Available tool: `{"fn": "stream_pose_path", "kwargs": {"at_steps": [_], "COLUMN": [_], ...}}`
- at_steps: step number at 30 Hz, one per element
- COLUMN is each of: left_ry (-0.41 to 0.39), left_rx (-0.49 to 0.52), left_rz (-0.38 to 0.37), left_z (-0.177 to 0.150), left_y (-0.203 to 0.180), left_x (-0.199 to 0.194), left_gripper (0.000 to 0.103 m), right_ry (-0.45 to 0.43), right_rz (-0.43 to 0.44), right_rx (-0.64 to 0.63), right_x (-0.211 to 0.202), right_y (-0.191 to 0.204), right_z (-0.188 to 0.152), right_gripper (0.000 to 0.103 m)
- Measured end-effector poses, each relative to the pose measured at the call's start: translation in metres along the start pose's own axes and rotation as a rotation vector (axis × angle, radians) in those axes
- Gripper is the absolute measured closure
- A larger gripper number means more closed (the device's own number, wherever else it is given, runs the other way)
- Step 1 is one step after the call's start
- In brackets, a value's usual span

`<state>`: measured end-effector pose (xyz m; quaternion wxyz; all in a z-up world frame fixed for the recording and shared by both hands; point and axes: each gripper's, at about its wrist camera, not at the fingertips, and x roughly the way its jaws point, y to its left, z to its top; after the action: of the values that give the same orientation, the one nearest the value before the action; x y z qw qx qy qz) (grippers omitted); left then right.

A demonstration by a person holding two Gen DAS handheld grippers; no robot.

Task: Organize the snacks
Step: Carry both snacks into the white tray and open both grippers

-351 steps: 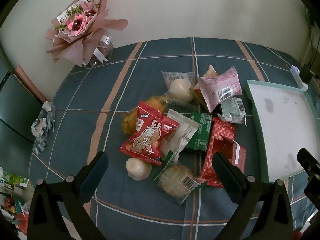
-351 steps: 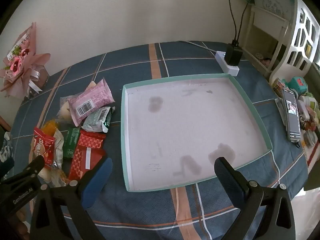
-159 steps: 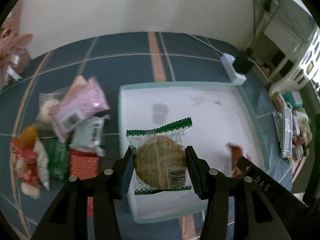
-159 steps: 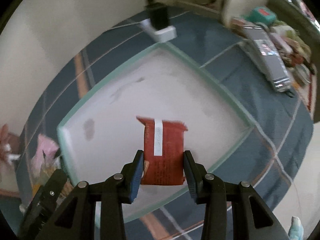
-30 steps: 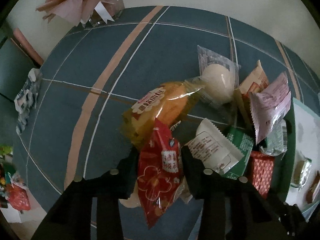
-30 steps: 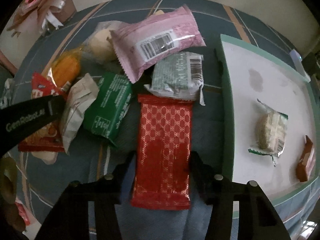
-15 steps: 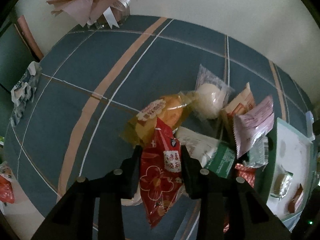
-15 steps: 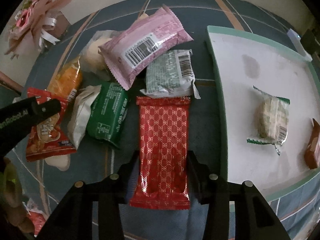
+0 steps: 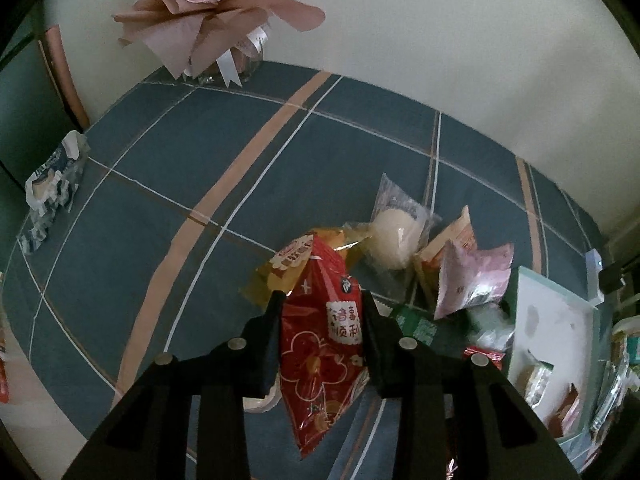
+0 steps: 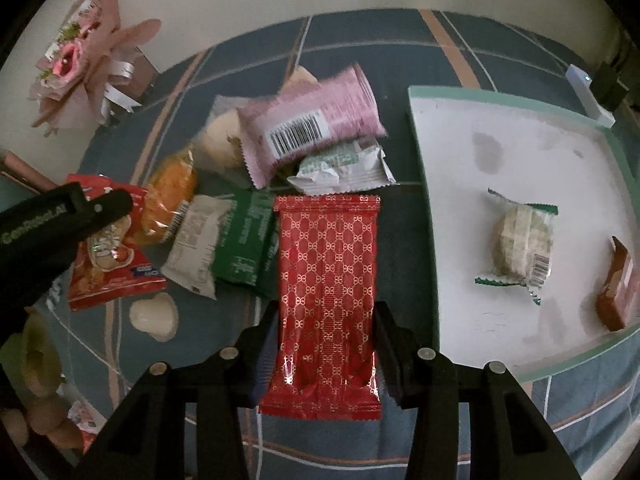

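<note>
My left gripper (image 9: 322, 304) is shut on a red snack bag with gold characters (image 9: 324, 344), held above the snack pile. The right wrist view shows that bag (image 10: 108, 264) at the left, under the left gripper's fingers (image 10: 100, 206). My right gripper (image 10: 326, 316) is shut on a long red patterned packet (image 10: 328, 264), raised beside the pale tray (image 10: 460, 200). A green-edged cookie pack (image 10: 520, 244) and a brown packet (image 10: 618, 292) lie in the tray. A pink packet (image 10: 312, 124), green packet (image 10: 244, 236), white packet (image 10: 196, 236) and orange bag (image 10: 172, 188) remain on the cloth.
A pink flower bouquet (image 9: 208, 12) stands at the far left by the wall. A white power strip (image 10: 590, 96) lies behind the tray. A crumpled wrapper (image 9: 52, 180) sits at the table's left edge. A round white bun (image 10: 154, 316) lies near the front.
Both grippers have risen with their packets, so the pile looks smaller and farther. The right gripper has also shifted toward the tray side.
</note>
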<state>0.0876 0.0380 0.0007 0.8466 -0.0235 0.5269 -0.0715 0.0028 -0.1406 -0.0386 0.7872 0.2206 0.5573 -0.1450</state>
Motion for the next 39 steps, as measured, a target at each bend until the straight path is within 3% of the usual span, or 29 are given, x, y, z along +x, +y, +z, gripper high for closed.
{"fn": "stream_pose_path", "kwargs": {"at_steps": [7,16,23,33,39], "left_ry": [-0.034,-0.026,-0.011,0.044,0.038], "left_rx": [0.001,0.043,0.152,0.371,0.454], "left_rz": [-0.022,-0.065,-0.136,-0.305,-0.278], "left_z": [-0.001,-0.005,-0.019,-0.059,-0.064], "left_y": [-0.004,-0.023,-0.069,-0.164,-0.202], "left_x": [-0.013,-0.017,-0.021,-0.025,-0.011], "left_gripper": [0.066,0.066,0.066,0.066,0.066], "right_ry": [-0.059,-0.043,-0.078,-0.107,-0.131], "right_rz": [0.024,-0.011,-0.087,-0.160,-0.165], "right_rx": [-0.008,0.029,0.193,0.426,0.460], "right_x": [-0.031,-0.017,-0.034,-0.055,-0.056], "right_y": [0.002,0.001,-0.063,-0.164,-0.191], "right_z": [-0.010,-0.010,0.002,0.006,0.010], "right_gripper": [0.055,0.055,0.055,0.055,0.055]}}
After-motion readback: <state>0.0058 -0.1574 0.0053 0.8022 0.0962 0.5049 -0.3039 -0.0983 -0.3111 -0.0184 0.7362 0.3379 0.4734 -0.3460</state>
